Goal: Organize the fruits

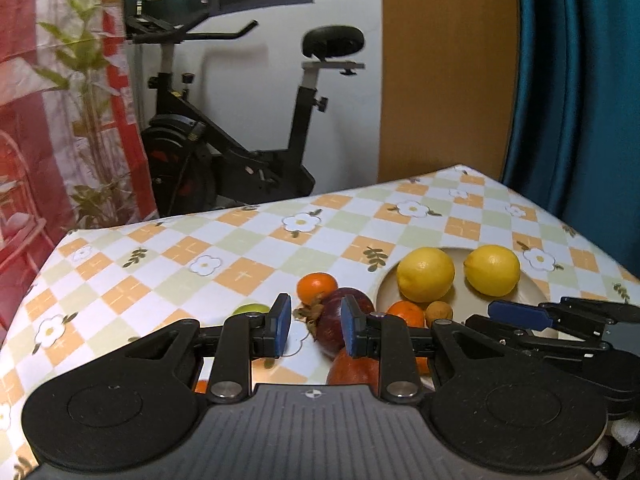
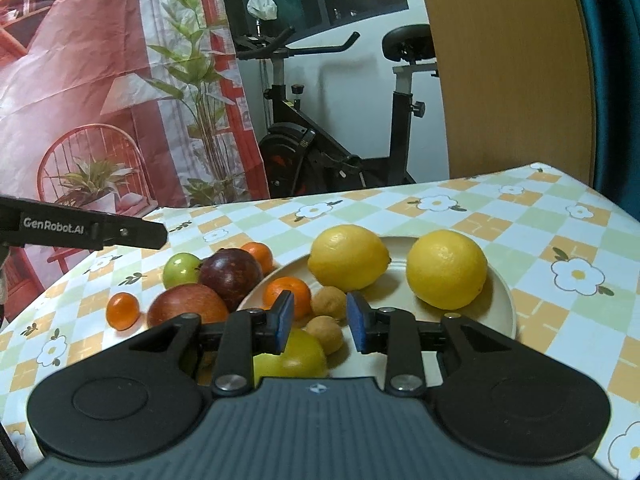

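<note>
Two lemons point(image 2: 348, 256) point(image 2: 446, 268) lie on a cream plate point(image 2: 504, 304) with a mandarin point(image 2: 287, 294), two small brown fruits point(image 2: 329, 302) and a yellow fruit point(image 2: 290, 354). Left of the plate, on the cloth, sit a dark purple fruit point(image 2: 230, 274), a red apple point(image 2: 186, 304), a green fruit point(image 2: 181, 270) and a small orange point(image 2: 122, 310). My right gripper point(image 2: 320, 322) hovers over the plate's near side, shut, nothing between its pads. My left gripper point(image 1: 316, 330) hangs above the purple fruit point(image 1: 340, 316) and apple point(image 1: 354, 370), shut and holding nothing.
The table wears a checked flower-print cloth point(image 1: 240, 248); its far edge and left corner are close. Behind stand an exercise bike point(image 1: 224, 152), a printed red backdrop point(image 2: 80, 100), a wooden panel point(image 1: 444, 80) and a teal curtain point(image 1: 580, 100).
</note>
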Demonstrator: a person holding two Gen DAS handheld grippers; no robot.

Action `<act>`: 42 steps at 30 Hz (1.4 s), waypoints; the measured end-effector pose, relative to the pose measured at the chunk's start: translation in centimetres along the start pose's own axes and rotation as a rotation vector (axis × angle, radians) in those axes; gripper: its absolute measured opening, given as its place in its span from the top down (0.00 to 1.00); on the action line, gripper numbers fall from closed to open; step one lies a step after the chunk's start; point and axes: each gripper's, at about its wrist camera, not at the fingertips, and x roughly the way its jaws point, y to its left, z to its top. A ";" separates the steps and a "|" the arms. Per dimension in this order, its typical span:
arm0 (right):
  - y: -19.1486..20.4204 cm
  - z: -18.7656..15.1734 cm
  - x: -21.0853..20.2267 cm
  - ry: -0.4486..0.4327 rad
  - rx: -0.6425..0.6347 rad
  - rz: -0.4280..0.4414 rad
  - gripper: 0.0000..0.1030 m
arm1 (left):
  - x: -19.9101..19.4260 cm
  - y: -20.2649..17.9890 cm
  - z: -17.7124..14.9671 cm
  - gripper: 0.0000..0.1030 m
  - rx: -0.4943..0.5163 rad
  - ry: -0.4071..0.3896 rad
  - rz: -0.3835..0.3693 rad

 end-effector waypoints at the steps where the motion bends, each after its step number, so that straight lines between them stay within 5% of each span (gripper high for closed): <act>1: 0.2 0.0 -0.1 0.000 -0.004 0.002 0.69 | -0.4 0.2 -0.1 0.71 -0.013 -0.008 0.005; 18: 2.9 0.6 -1.7 0.010 -0.064 0.016 0.52 | -3.9 3.3 -2.3 0.60 -0.162 -0.054 0.112; 34: 4.5 0.6 -1.1 0.045 -0.107 0.071 0.36 | -3.9 5.1 -3.0 0.20 -0.274 -0.053 0.083; 42: 8.7 -0.2 0.3 0.072 -0.333 0.095 0.32 | -3.5 5.2 -3.2 0.18 -0.300 -0.040 0.063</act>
